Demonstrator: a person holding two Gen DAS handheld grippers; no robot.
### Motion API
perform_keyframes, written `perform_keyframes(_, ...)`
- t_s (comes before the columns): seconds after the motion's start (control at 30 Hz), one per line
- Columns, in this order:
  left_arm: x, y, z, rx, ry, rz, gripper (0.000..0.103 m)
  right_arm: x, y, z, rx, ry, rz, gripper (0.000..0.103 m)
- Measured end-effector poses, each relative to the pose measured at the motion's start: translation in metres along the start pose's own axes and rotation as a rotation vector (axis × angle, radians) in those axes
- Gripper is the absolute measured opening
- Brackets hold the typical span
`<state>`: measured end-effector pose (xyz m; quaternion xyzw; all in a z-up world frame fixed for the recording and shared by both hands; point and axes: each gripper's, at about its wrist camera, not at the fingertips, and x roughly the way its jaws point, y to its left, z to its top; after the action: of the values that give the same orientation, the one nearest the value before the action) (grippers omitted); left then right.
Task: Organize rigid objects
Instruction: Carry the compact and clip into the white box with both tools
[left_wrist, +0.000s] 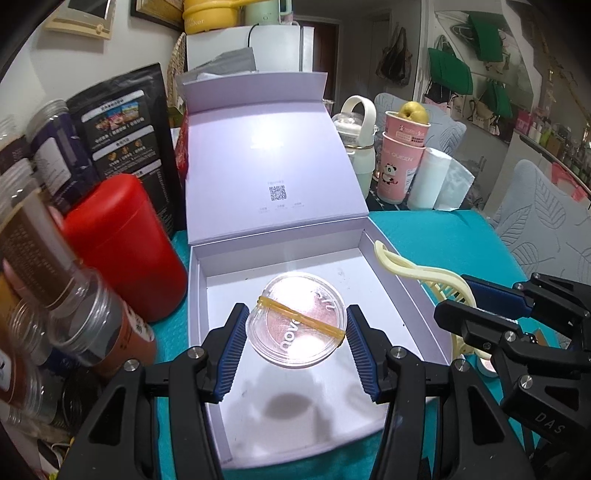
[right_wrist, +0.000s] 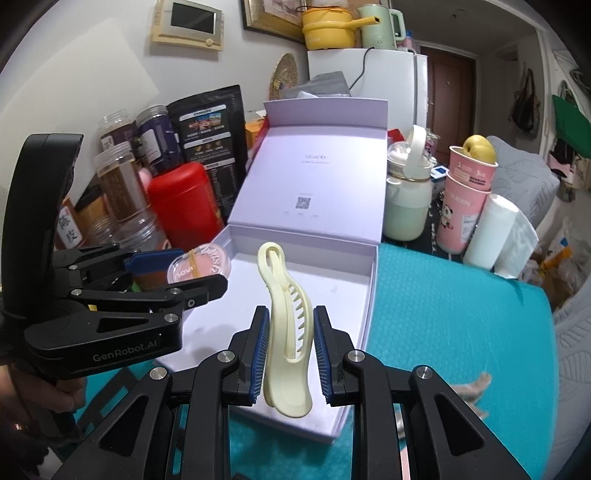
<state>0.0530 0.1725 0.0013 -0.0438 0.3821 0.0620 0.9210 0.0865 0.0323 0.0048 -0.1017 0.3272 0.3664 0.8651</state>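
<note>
A lavender gift box (left_wrist: 207, 332) lies open on the teal table, its lid standing up behind. My left gripper (left_wrist: 295, 328) is shut on a round clear blush compact (left_wrist: 295, 325) bound with a rubber band, held above the box's white floor. It also shows in the right wrist view (right_wrist: 199, 267), gripped by the left gripper (right_wrist: 177, 273). My right gripper (right_wrist: 290, 332) is shut on a cream hair claw clip (right_wrist: 286, 332), held over the box's front right part (right_wrist: 365, 295). The clip (left_wrist: 417, 273) and the right gripper (left_wrist: 487, 306) show beside the box's right wall.
A red canister (left_wrist: 125, 247), clear jars (left_wrist: 55, 280) and a black pouch (left_wrist: 129, 140) crowd the box's left side. Behind right stand a mint bottle (right_wrist: 406, 206), stacked pink cups (right_wrist: 465, 199) with a pear and a white roll (right_wrist: 487, 229). The teal table (right_wrist: 461, 332) stretches right.
</note>
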Motion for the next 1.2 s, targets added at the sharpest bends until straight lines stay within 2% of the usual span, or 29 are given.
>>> perform_keyframes(0.53, 0.058, 0.013, 0.029, 0.019, 0.061, 0.039, 0.053, 0.049, -0.023, 0.027, 0.019, 0.041, -0.021, 0.024)
perform_keyframes(0.73, 0.077, 0.014, 0.033, 0.026, 0.087, 0.043, 0.053, 0.065, -0.025, 0.029, 0.013, 0.065, -0.026, 0.024)
perform_keyframes(0.83, 0.088, 0.012, 0.034, 0.048, 0.093, 0.083, 0.053, 0.075, -0.026, 0.030, 0.015, 0.083, -0.039, 0.024)
perform_keyframes(1.07, 0.106, 0.019, 0.033, 0.027, 0.147, 0.105, 0.053, 0.092, -0.028, 0.029, 0.018, 0.114, -0.056, 0.024)
perform_keyframes(1.2, 0.106, 0.019, 0.034, 0.021, 0.153, 0.123, 0.053, 0.096, -0.029, 0.028, 0.025, 0.122, -0.054, 0.024)
